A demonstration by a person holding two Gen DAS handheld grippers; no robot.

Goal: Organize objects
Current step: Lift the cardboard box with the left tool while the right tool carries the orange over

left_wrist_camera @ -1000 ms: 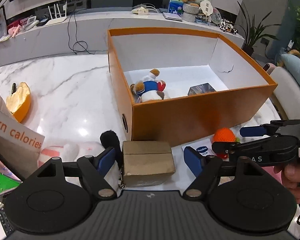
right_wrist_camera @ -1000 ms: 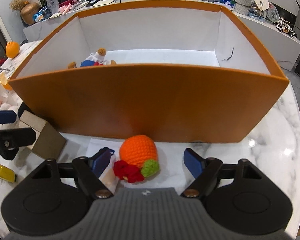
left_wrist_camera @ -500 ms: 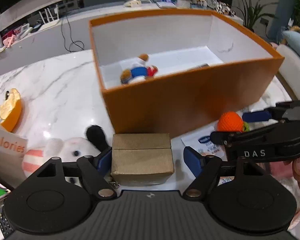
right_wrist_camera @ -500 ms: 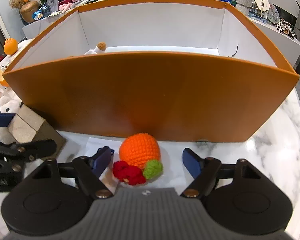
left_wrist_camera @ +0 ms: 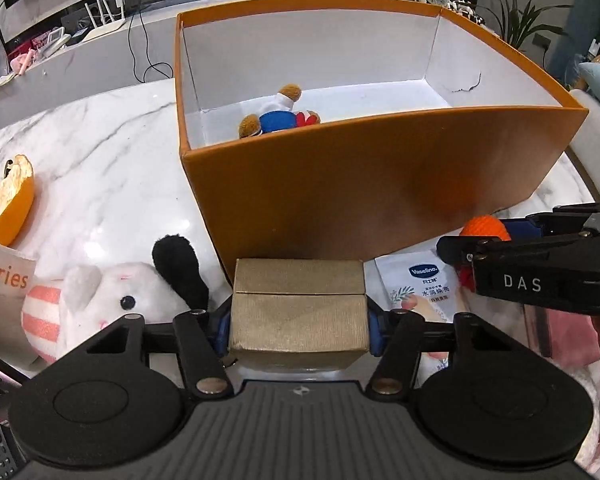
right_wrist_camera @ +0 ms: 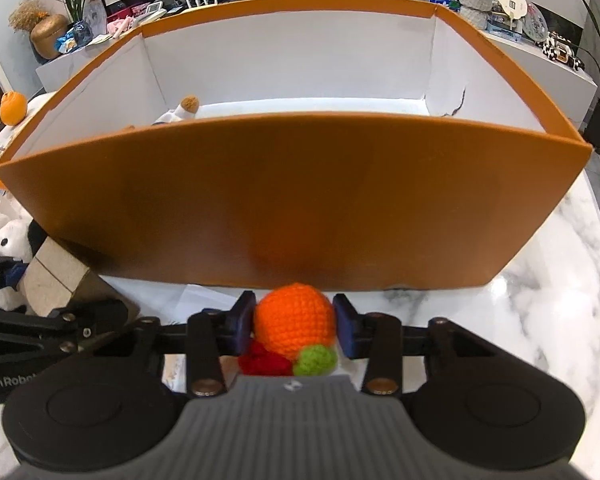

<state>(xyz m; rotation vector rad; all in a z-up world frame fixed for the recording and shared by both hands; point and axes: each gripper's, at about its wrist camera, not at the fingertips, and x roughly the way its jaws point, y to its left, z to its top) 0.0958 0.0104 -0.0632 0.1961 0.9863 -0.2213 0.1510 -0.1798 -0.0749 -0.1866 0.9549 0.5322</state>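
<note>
A big orange box (left_wrist_camera: 380, 184) with white inner walls stands on the marble table; it also fills the right wrist view (right_wrist_camera: 292, 208). A small teddy toy (left_wrist_camera: 278, 114) lies inside it. My left gripper (left_wrist_camera: 298, 326) is shut on a gold cardboard box (left_wrist_camera: 298, 312) just in front of the orange box's near wall. My right gripper (right_wrist_camera: 294, 326) is shut on an orange crocheted fruit (right_wrist_camera: 294, 320) with red and green bits, also close to that wall. The gold box also shows in the right wrist view (right_wrist_camera: 54, 280).
A white plush rabbit (left_wrist_camera: 112, 300) lies left of the gold box. A Vaseline sachet (left_wrist_camera: 424, 284) lies on the table between the grippers. An orange peel (left_wrist_camera: 12, 204) sits far left, beside a printed card (left_wrist_camera: 4, 280). An orange (right_wrist_camera: 13, 108) sits far left.
Both grippers have closed: the left one onto the gold box, the right one onto the crocheted fruit. Both moved lower and closer to the orange box's near wall.
</note>
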